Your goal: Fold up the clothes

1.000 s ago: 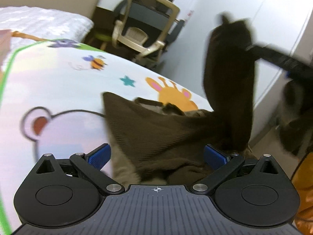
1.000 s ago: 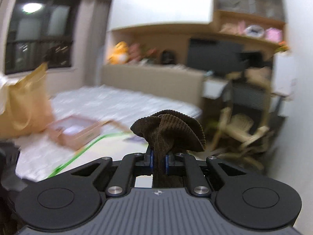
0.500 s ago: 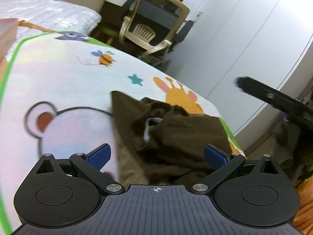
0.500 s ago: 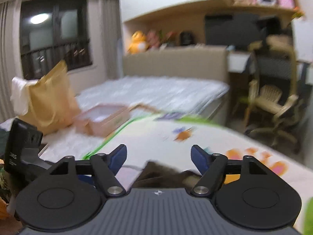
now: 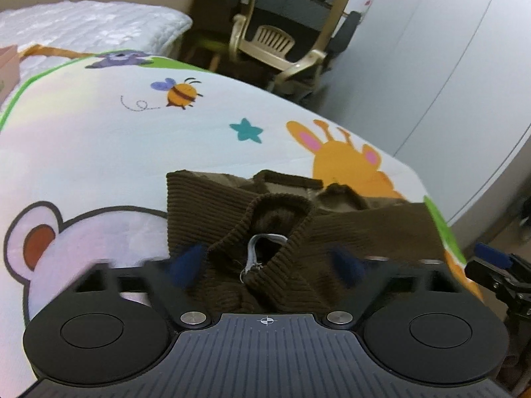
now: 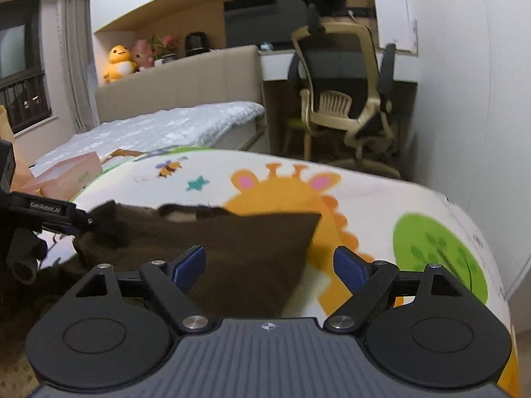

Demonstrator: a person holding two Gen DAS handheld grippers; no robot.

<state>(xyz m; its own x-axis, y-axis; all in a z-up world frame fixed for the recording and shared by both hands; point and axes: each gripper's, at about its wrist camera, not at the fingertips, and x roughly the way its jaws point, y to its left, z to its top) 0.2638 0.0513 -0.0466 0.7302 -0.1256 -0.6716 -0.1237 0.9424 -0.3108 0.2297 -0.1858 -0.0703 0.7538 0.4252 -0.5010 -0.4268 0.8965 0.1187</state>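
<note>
Right now the left tongs [image 5: 265, 265] are closing, their blue pads set either side of the collar of a brown ribbed sweater [image 5: 348, 229]; the pads are blurred and I cannot see them pressing the knit yet, so nothing looks gripped. Between them sits the neck opening with a pale label inside. The right tongs [image 6: 270, 263] are opening, pads well apart, with a flat corner of the same sweater [image 6: 252, 248] lying below and between them, untouched.

Beyond both tongs the sweater lies bunched on a cartoon-printed play mat [image 5: 99, 139], over a giraffe figure and beside a bear outline, near the mat's edge. Farther out stand an office chair [image 6: 345, 99] and a bed [image 6: 166, 126].

As for handling, the knit looks soft, thick and limp: it should sag and stretch under its own weight, not slide, and a single pinch would drag the rest into a heap. The best holds are probably the firmer ribbed edges, collar or hem, or shoulder seams taken with both tongs.
</note>
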